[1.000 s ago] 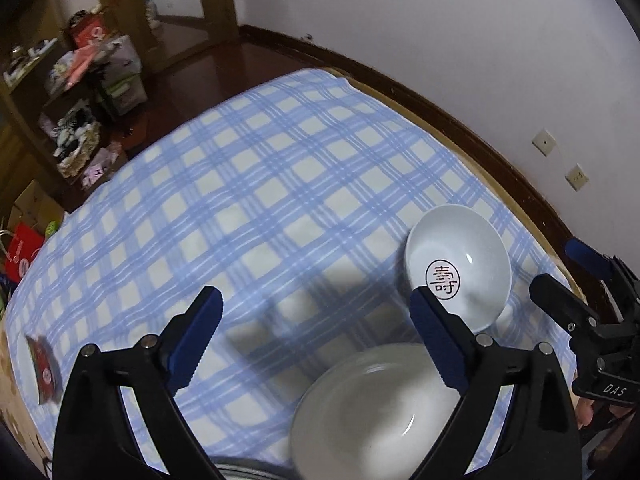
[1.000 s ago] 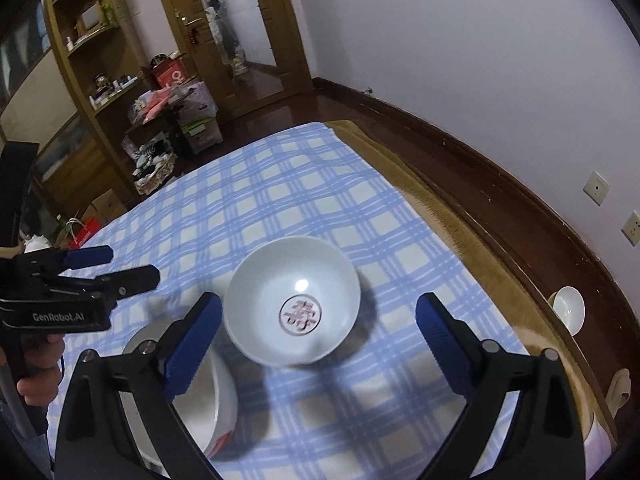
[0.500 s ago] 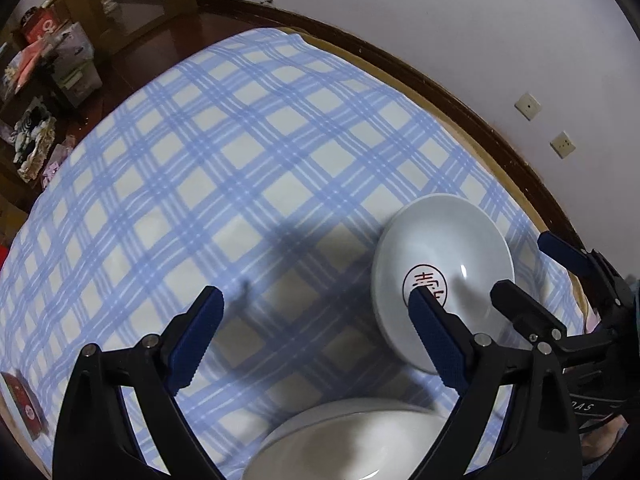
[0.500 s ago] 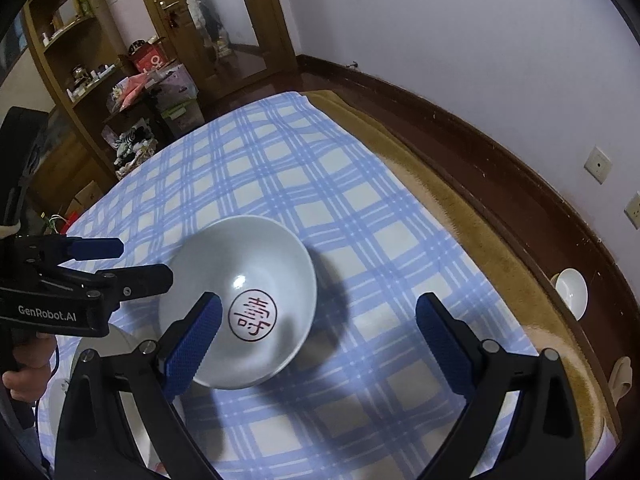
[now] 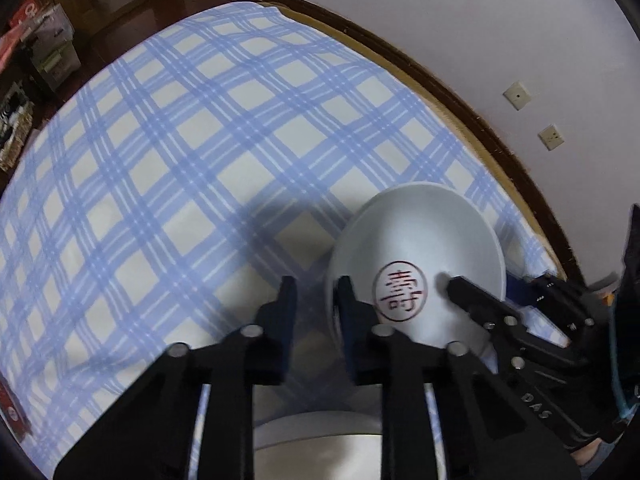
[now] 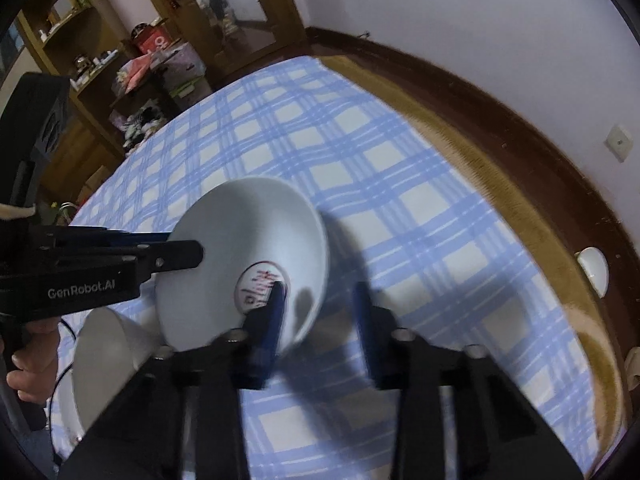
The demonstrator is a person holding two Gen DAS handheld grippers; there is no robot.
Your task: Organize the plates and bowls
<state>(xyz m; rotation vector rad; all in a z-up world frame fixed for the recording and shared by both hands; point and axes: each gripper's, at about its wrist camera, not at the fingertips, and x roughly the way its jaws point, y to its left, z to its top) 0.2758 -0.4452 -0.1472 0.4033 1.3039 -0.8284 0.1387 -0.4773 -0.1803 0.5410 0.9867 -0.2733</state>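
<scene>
A white bowl with a red character stamp (image 5: 416, 248) stands tilted on the blue plaid tablecloth (image 5: 192, 160). My left gripper (image 5: 316, 300) has closed on the bowl's left rim, one finger inside and one outside. My right gripper (image 6: 318, 300) has closed on the opposite rim of the same bowl (image 6: 248, 240), one finger inside and one outside; it shows in the left wrist view (image 5: 480, 304). A second white dish (image 5: 340, 444) lies below the bowl; it shows in the right wrist view (image 6: 104, 356).
The table's wooden edge (image 6: 520, 208) curves along the wall on the right. A small white bowl (image 6: 594, 270) sits beyond that edge. Cluttered shelves and boxes (image 6: 132, 68) stand at the far left. A red packet (image 5: 10, 408) lies at the cloth's left edge.
Both grippers moved in and narrowed from wide open onto opposite rims of the stamped bowl. The bowl has tipped up from lying flat.
</scene>
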